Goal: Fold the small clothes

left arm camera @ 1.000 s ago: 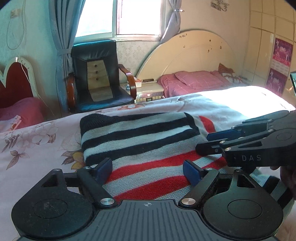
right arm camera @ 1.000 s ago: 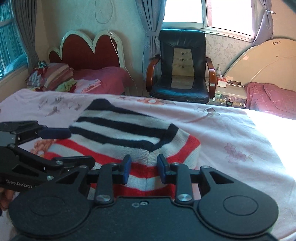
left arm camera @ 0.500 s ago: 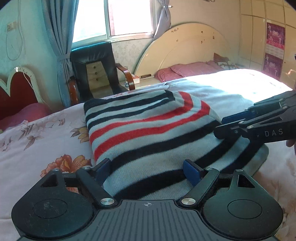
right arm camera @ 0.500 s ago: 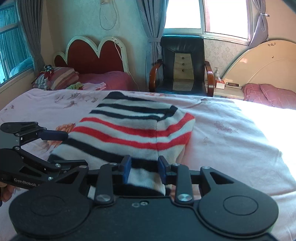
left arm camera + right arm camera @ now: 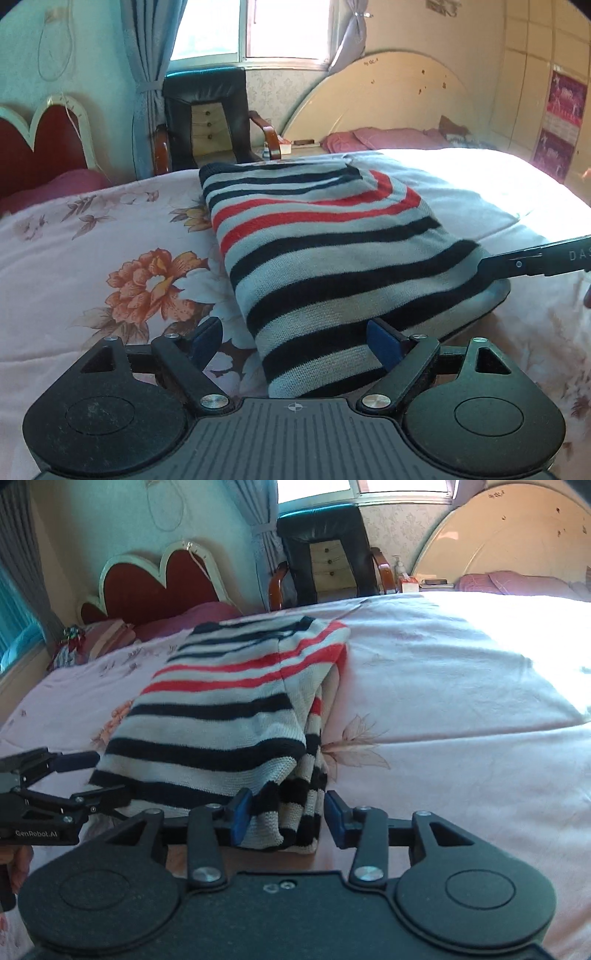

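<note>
A small knit sweater (image 5: 332, 258) with white, navy and red stripes lies folded on the floral bedsheet (image 5: 110, 236); it also shows in the right wrist view (image 5: 229, 709). My left gripper (image 5: 295, 341) is open, its blue pads on either side of the sweater's near left corner. My right gripper (image 5: 286, 814) is open, its pads on either side of the layered near right corner without pinching it. Each gripper shows at the edge of the other's view, the right one (image 5: 532, 260) and the left one (image 5: 55, 775).
A black armchair (image 5: 207, 118) stands beyond the bed under the window. A red headboard (image 5: 159, 587) with pillows is at the left, a cream headboard (image 5: 388, 96) with pink bedding at the right. Sunlit sheet (image 5: 461, 672) spreads right of the sweater.
The sweater's folded half has come down flat toward me. My right gripper's jaws have opened from a narrow pinch. Both grippers have lowered to the near edge.
</note>
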`<state>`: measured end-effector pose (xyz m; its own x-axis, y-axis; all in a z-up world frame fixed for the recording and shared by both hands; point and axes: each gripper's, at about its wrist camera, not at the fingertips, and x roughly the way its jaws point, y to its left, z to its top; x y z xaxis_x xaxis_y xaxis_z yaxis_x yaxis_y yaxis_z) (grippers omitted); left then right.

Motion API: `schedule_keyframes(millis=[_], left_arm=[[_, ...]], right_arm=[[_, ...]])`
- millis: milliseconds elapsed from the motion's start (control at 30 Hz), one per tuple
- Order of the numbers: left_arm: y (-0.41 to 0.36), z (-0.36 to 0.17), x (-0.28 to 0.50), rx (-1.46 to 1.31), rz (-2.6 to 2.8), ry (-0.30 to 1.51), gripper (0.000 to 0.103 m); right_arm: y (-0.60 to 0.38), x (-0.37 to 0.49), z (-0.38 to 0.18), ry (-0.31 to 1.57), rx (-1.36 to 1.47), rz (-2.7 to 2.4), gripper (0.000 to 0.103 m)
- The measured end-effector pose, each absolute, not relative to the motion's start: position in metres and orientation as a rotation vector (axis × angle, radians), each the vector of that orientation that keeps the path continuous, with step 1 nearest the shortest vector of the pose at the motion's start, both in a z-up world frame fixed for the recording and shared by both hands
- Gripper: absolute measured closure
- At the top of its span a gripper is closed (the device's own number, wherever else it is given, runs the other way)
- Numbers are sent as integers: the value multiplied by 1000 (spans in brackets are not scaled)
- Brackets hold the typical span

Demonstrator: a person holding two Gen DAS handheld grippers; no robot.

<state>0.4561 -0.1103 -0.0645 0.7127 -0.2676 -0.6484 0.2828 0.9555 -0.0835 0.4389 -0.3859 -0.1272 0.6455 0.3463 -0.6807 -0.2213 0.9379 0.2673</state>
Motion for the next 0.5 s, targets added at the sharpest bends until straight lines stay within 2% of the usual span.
schedule_keyframes(millis=[33,67,267,433,500], left_arm=[[-100,-64,465,-46,-313,732,18],[-91,-65,474,-114,-323,749,18],[-51,-101,531,-570,-411,929,19],[-45,-123,553,-673,-456,974,19],[-43,-125,561,-706,-468,979,19]], right_arm=[[-393,439,-122,789,208,328,34],[-403,441,-117,776,265,336,31],[-445,503,-133,885,587,375,31],[-448,543,-171,997,703,458,30],[-448,552,-177,986,734,496,30]])
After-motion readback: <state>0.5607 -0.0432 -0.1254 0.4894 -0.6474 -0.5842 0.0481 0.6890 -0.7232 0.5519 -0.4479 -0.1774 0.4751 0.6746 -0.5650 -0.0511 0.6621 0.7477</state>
